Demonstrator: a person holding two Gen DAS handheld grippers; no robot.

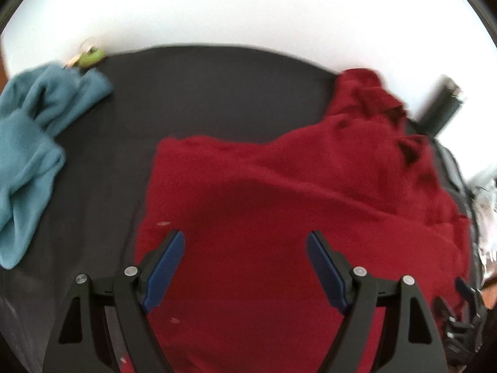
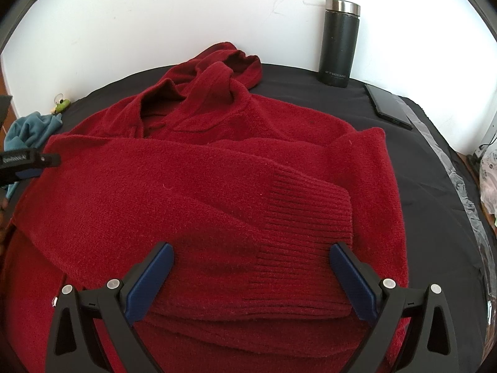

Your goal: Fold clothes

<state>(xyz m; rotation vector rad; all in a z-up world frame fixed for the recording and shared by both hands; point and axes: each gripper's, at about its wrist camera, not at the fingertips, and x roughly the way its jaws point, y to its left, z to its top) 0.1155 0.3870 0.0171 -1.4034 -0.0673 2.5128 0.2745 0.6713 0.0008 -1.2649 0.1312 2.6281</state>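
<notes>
A dark red knitted sweater lies spread on the black table, collar toward the wall. One sleeve is folded across its body, and the ribbed cuff ends between the blue pads of my right gripper. That gripper is open just above the cuff. My left gripper hovers open over the left part of the sweater with nothing between its fingers; the view is blurred. It also shows at the left edge of the right wrist view as the left gripper.
A crumpled blue garment lies at the table's left end, with a small green toy by the white wall. A black flask and a dark phone stand at the back right. A plastic bag sits beyond the right edge.
</notes>
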